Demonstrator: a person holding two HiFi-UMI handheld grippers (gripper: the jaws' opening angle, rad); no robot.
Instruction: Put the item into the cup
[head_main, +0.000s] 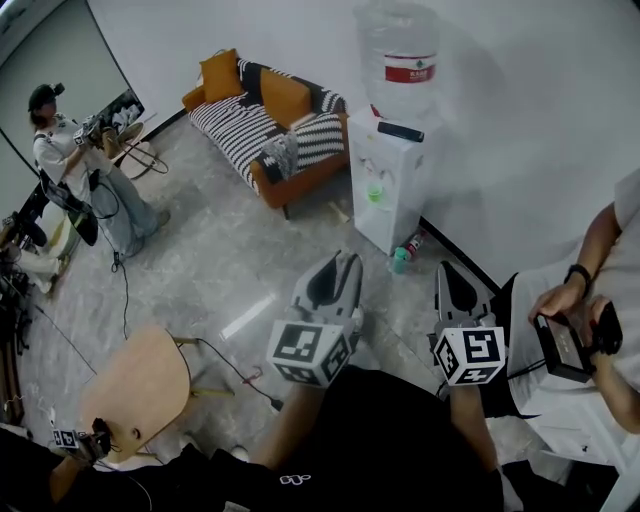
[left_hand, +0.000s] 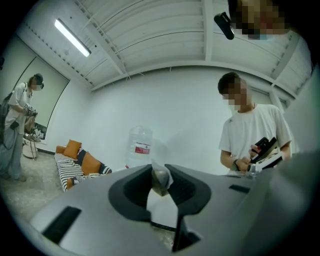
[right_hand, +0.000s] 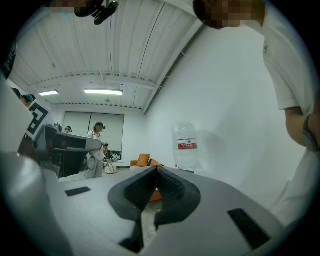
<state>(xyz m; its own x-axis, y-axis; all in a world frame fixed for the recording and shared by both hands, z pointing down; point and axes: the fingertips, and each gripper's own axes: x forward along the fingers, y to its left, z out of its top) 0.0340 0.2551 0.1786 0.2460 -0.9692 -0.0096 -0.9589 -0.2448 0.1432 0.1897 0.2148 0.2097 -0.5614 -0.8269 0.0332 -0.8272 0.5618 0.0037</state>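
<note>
2 tongs | left tongs (left_hand: 159, 168) pinch one item (left_hand: 161, 181) | right tongs (right_hand: 157, 169) closed

Bright, even light falls from ceiling strip lamps (left_hand: 72, 37), one mirrored as a pale glare streak on the glossy floor (head_main: 247, 317); shadows are faint. Both gripper views bend strongly towards black corners, and the left tool (left_hand: 161, 175), close to the lens, looks soft.

Wears a black top (head_main: 390, 440) with a small white logo (head_main: 294, 480) on the near side. Ends in grey moulded shells, the left gripper (head_main: 338, 262) and right gripper (head_main: 448, 270), lined with black ribbed pads (right_hand: 172, 189) and backed by white cubes (head_main: 310, 352) printed with black square markers.
</note>
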